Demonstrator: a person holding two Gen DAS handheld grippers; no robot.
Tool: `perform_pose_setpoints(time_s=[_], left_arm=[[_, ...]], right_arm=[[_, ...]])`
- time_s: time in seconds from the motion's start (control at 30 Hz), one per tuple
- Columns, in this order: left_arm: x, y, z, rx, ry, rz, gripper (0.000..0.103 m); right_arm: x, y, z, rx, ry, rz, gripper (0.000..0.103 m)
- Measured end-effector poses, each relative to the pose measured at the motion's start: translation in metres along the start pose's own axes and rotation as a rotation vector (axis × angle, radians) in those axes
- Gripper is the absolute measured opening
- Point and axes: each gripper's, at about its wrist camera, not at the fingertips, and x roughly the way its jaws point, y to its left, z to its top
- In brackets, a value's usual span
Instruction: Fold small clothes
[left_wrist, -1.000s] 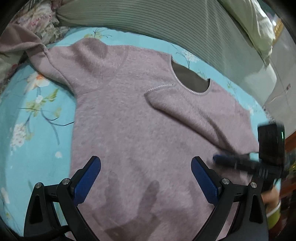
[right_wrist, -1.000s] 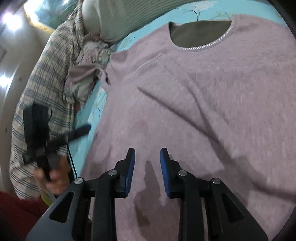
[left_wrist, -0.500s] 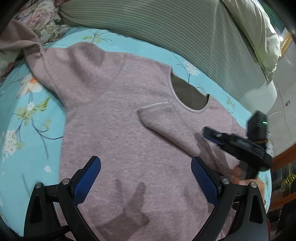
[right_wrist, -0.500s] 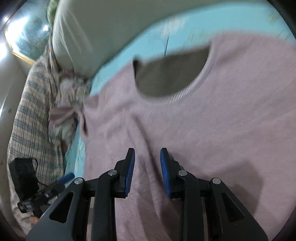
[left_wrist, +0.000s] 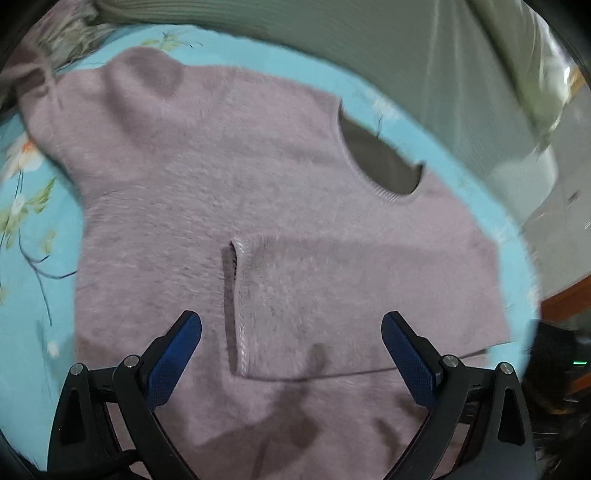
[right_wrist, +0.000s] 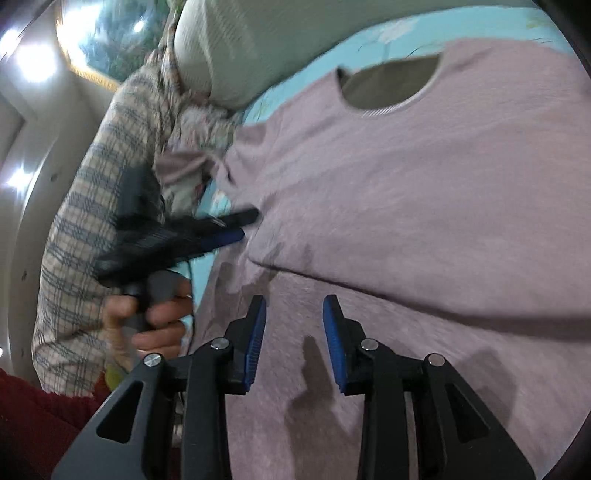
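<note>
While folding the fuzzy pink knit sweater (left_wrist: 207, 192) spread across the middle of the blue flowered bedsheet (left_wrist: 33, 258), reach the wide-spread left gripper (left_wrist: 291, 354) toward upper left for the flat sleeve; keep the empty, half-spread right gripper (right_wrist: 293, 338) low.

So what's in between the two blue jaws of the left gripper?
In the left wrist view, the folded-over sleeve of the pink sweater lies between the left gripper's open jaws.

Fuzzy matt knit sweater (left_wrist: 288, 221) lies on a smooth printed cotton sheet (left_wrist: 40, 266); tongs (right_wrist: 293, 341) are matt black plastic with textured blue pads (right_wrist: 255, 343).
</note>
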Motion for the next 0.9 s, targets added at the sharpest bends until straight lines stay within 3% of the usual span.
perform_pose_setpoints(time_s=[0.07,0.2,0.27,0.33,0.37,0.4,0.43,0.5,0.6,0.73,0.9], left_arm=[[0.009,0.002,-0.004,0.007,0.011,0.061,0.098],[0.001,0.02,-0.015,-0.032,-0.029,0.048,0.096],[0.004,0.023,-0.013,-0.015,-0.017,0.007,0.085],[0.007,0.017,-0.01,0.026,-0.019,-0.005,0.055],[0.01,0.013,-0.007,0.055,-0.023,-0.016,0.045],[0.012,0.009,-0.007,0.083,-0.023,-0.016,0.022],[0.014,0.007,-0.006,0.108,-0.02,-0.008,0.008],[0.009,0.002,-0.003,0.147,-0.037,-0.009,0.006],[-0.024,-0.002,0.013,0.231,-0.154,0.02,0.005],[-0.06,0.008,0.051,0.262,-0.316,0.195,0.005],[-0.05,0.042,0.086,0.187,-0.321,0.27,0.003]], right_arm=[[-0.022,0.0,-0.006,0.009,-0.055,-0.008,0.034],[-0.047,0.008,-0.016,0.021,-0.121,0.014,0.034],[-0.049,0.01,-0.017,0.028,-0.138,0.009,0.034],[-0.053,0.008,-0.02,0.022,-0.148,-0.001,0.034],[-0.052,0.011,-0.019,0.024,-0.152,0.0,0.034],[-0.054,0.012,-0.019,0.027,-0.157,0.005,0.034],[-0.056,0.013,-0.019,0.027,-0.165,0.004,0.034],[-0.067,0.016,-0.02,0.013,-0.193,-0.03,0.034],[-0.095,0.017,-0.019,-0.004,-0.274,-0.116,0.034],[-0.137,-0.003,-0.016,0.038,-0.393,-0.286,0.034],[-0.152,-0.052,-0.007,0.184,-0.413,-0.468,0.034]])
